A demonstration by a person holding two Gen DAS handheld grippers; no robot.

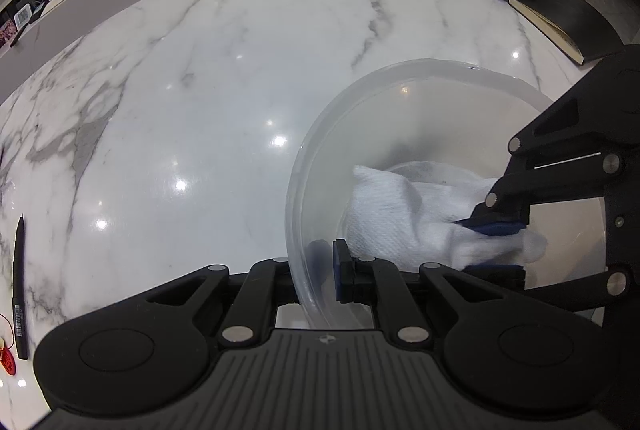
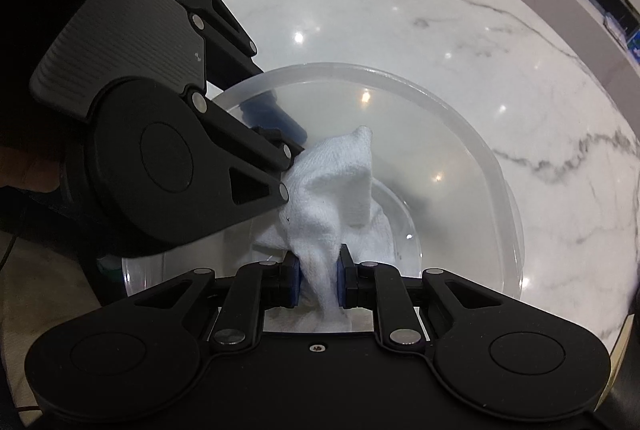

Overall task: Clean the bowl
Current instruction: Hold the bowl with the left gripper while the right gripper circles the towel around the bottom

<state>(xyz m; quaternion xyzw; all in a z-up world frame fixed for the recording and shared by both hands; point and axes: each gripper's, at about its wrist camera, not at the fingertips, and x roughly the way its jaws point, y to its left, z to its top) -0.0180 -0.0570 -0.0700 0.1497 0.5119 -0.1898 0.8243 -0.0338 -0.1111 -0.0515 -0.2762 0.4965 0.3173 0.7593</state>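
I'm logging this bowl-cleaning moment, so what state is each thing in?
bowl: upright on the marble table, rim pinched
left gripper: shut on the bowl's rim
cloth: bunched up inside the bowl
right gripper: shut on the cloth
pen: lying flat on the table
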